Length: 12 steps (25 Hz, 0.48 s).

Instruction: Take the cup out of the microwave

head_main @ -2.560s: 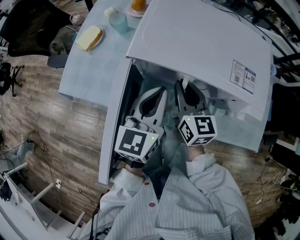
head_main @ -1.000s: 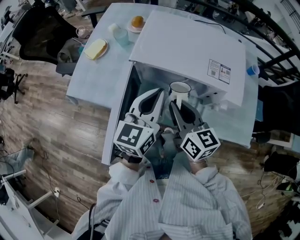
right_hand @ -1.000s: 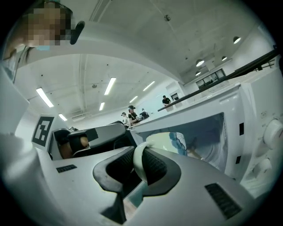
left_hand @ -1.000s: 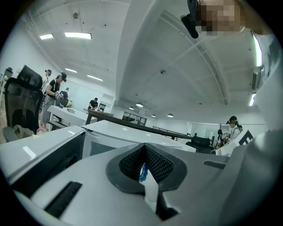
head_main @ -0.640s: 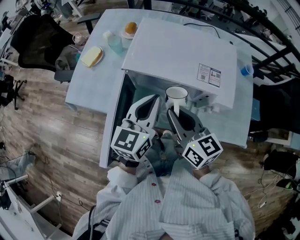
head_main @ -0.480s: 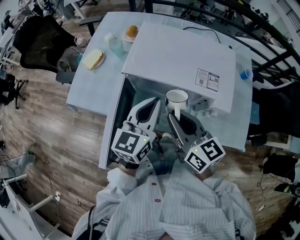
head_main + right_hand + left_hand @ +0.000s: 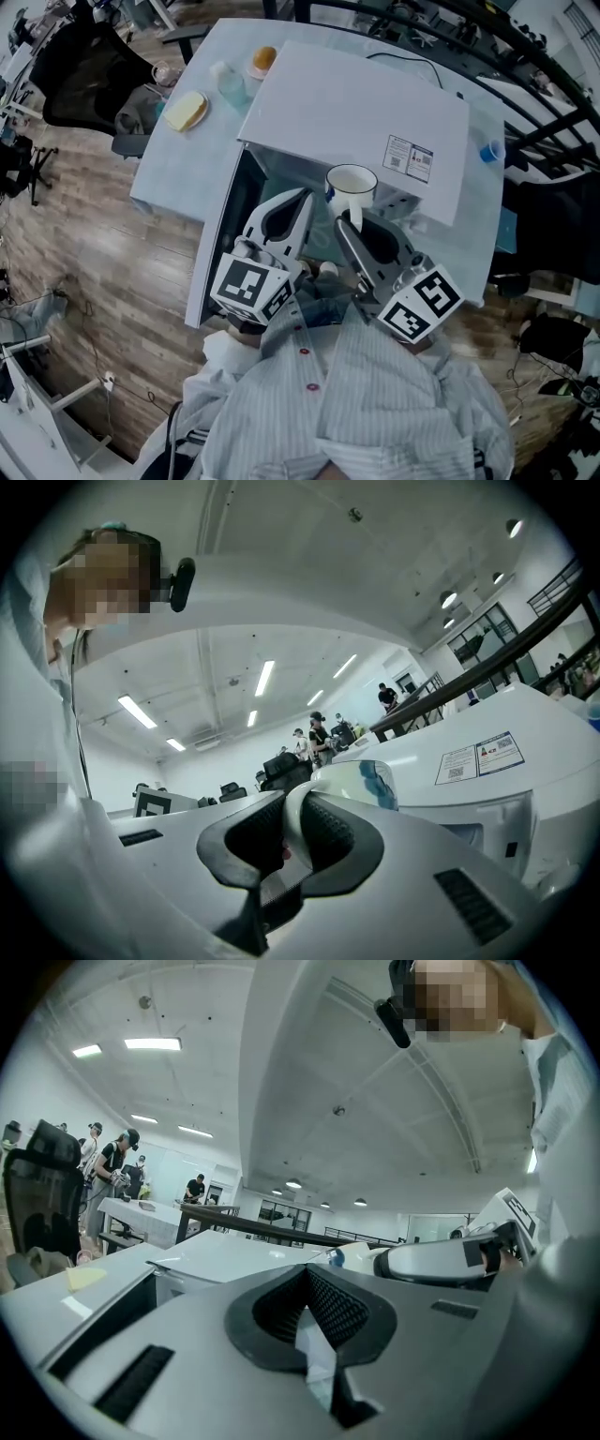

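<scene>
A white cup (image 7: pixel 352 182) hangs in front of the open microwave (image 7: pixel 361 98), level with its top front edge. My right gripper (image 7: pixel 351 219) is shut on the cup's handle. In the right gripper view the handle stands between the ribbed pads (image 7: pixel 323 829) and the cup's (image 7: pixel 364 780) rim shows just beyond them. My left gripper (image 7: pixel 303 196) hovers just left of the cup, before the dark cavity. Its tips meet with nothing between them. The left gripper view shows those shut jaws and the right gripper (image 7: pixel 441 1262) beside them.
The microwave door (image 7: pixel 211 248) swings open to the left. On the table (image 7: pixel 164 173) behind it are a plate with bread (image 7: pixel 186 111), a pale tumbler (image 7: pixel 232 86) and an orange on a dish (image 7: pixel 263 59). A black chair (image 7: pixel 80 66) stands at far left.
The right gripper has lifted the cup up and out of the cavity, so it now shows against the microwave's top edge. The left gripper has barely moved.
</scene>
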Available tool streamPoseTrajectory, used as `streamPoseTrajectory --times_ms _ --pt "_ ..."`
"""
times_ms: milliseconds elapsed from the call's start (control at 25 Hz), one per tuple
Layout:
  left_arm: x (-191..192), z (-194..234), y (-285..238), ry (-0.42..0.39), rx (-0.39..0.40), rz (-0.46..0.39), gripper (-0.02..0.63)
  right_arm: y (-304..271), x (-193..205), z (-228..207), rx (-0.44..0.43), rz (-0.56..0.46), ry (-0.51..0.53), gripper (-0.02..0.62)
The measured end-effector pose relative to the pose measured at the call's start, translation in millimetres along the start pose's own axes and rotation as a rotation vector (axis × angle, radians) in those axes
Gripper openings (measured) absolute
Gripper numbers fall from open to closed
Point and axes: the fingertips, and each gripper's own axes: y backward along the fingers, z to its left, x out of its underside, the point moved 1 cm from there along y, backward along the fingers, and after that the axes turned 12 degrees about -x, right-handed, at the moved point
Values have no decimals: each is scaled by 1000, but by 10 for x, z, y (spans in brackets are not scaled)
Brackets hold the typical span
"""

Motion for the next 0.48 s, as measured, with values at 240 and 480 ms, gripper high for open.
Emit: streamPoseTrajectory --times_ms 240,480 --pt "-63 -57 -61 0 -12 -27 9 28 -81 -23 -23 -14 15 76" --pt "-52 -96 -67 2 -18 -30 9 62 -100 -47 -31 -19 16 77"
